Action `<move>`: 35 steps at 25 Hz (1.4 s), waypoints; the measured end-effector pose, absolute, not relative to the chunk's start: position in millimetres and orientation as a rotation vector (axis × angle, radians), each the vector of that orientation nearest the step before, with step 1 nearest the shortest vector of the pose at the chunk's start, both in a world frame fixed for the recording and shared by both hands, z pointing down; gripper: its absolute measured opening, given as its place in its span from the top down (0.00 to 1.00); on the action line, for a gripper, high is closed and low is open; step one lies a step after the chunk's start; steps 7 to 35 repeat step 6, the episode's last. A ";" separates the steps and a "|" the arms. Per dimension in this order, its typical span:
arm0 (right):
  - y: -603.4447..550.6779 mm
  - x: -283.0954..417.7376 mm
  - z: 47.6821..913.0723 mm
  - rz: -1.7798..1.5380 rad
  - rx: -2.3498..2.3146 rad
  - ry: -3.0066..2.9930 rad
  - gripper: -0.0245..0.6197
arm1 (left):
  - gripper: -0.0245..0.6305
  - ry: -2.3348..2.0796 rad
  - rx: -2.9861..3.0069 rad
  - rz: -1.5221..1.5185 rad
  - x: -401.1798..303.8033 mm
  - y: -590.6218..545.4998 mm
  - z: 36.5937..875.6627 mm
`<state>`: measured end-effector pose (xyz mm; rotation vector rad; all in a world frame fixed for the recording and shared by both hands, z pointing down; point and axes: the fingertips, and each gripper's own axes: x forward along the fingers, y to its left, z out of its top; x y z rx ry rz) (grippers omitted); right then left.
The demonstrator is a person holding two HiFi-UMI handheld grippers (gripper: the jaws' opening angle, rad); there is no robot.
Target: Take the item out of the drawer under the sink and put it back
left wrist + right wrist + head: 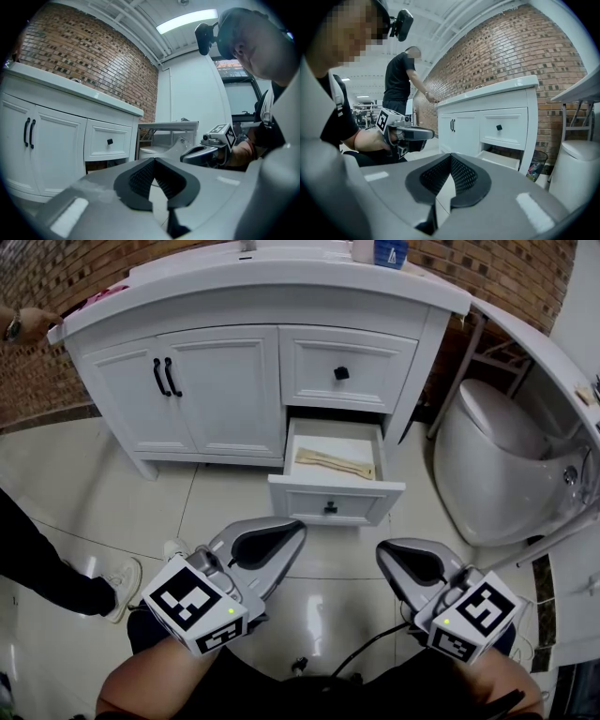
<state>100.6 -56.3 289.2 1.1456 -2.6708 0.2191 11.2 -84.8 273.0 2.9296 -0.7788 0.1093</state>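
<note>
The lower drawer (330,504) of the white sink cabinet (234,381) stands pulled open. A pale wooden utensil (335,465) lies flat inside it. Both grippers hang low in front of the cabinet, well short of the drawer. My left gripper (296,527) is shut with nothing between its fingers, its jaws meeting in the left gripper view (153,160). My right gripper (383,555) is likewise shut and empty, as its own view (450,156) shows. In the right gripper view the open drawer (501,160) sits ahead to the right.
A white toilet (506,465) stands right of the cabinet under a shelf on metal legs (469,362). A person in dark trousers (37,568) stands at the left, hand (28,322) on the counter. The upper drawer (342,371) is closed. A bin (536,168) sits beside the cabinet.
</note>
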 end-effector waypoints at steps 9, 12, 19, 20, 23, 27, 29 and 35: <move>-56.6 100.4 290.5 0.221 1.144 -2.670 0.95 | 0.96 -0.777 2.928 0.111 11.4 -85.4 273.8; -56.6 100.4 290.5 0.221 1.144 -2.670 0.95 | 0.96 -0.777 2.928 0.111 11.4 -85.4 273.8; -56.6 100.4 290.5 0.221 1.144 -2.670 0.95 | 0.96 -0.777 2.928 0.111 11.4 -85.4 273.8; -56.6 100.4 290.5 0.221 1.144 -2.670 0.95 | 0.96 -0.777 2.928 0.111 11.4 -85.4 273.8; -56.6 100.4 290.5 0.221 1.144 -2.670 0.95 | 0.96 -0.777 2.928 0.111 11.4 -85.4 273.8; -56.6 100.4 290.5 0.221 1.144 -2.670 0.95 | 0.96 -0.777 2.928 0.111 11.4 -85.4 273.8; -56.6 100.4 290.5 0.221 1.144 -2.670 0.95 | 0.96 -0.777 2.928 0.111 11.4 -85.4 273.8; -56.6 100.4 290.5 0.221 1.144 -2.670 0.95 | 0.96 -0.777 2.928 0.111 11.4 -85.4 273.8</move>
